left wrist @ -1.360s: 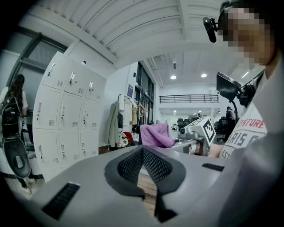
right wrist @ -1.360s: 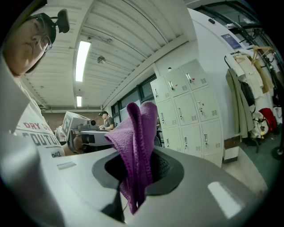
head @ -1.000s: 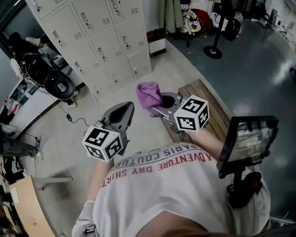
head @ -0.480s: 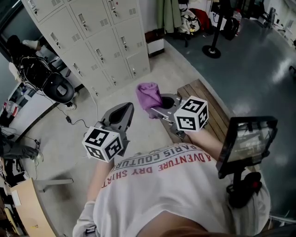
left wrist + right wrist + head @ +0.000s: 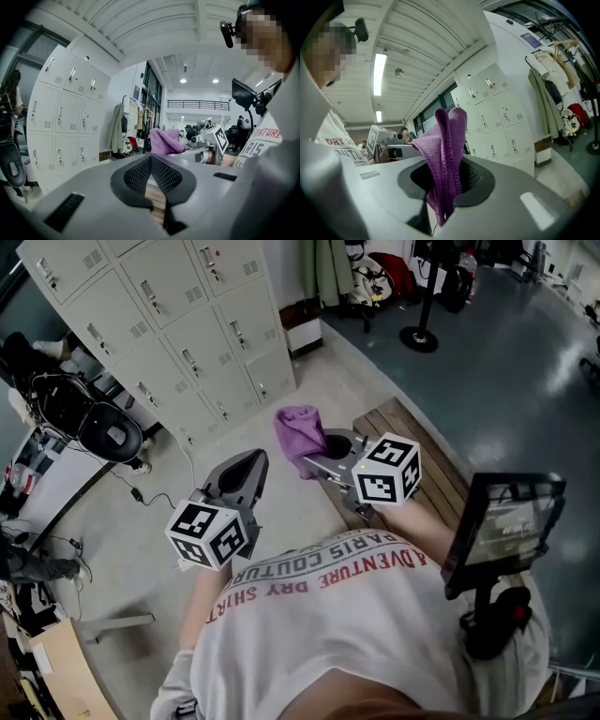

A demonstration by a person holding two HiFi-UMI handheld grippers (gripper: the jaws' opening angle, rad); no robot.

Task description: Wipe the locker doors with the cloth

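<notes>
1. Head view: The person holds both claws out in front of the chest.
   - The left claw (image 5: 247, 465) points forward, its jaws together and empty.
   - The right claw (image 5: 317, 452) is just beside it and clamps the purple cloth (image 5: 298, 426). The cloth stands up in a bunch above the jaw tips.
   - The lockers (image 5: 159, 324) stand at the upper left, well apart from both claws, with their doors closed.
   - A wooden bench (image 5: 433, 460) lies under the right claw and arm.
   - A screen (image 5: 504, 526) on a stand sits at the right.
   - A black chair (image 5: 105, 425) stands left of the lockers.

2. Left gripper view: The left claw (image 5: 151, 162) has its pads meeting along one line with nothing between them.
   - A slit lower down shows the bench (image 5: 157, 202) slats.
   - Beyond the jaws, the cloth (image 5: 165, 140) sticks up from the right claw (image 5: 190, 146).
   - The lockers (image 5: 61, 117) fill the left side, clear of both claws.
   - A coat (image 5: 118, 126) hangs beside the lockers.

3. Right gripper view: The right claw (image 5: 445, 182) is closed on the cloth (image 5: 446, 150).
   - The cloth is folded double. It rises above the pads, and a short tail hangs below them.
   - The lockers (image 5: 497, 117) stand behind to the right, not touched by the cloth.
   - Coats (image 5: 551, 89) hang further right.
</notes>
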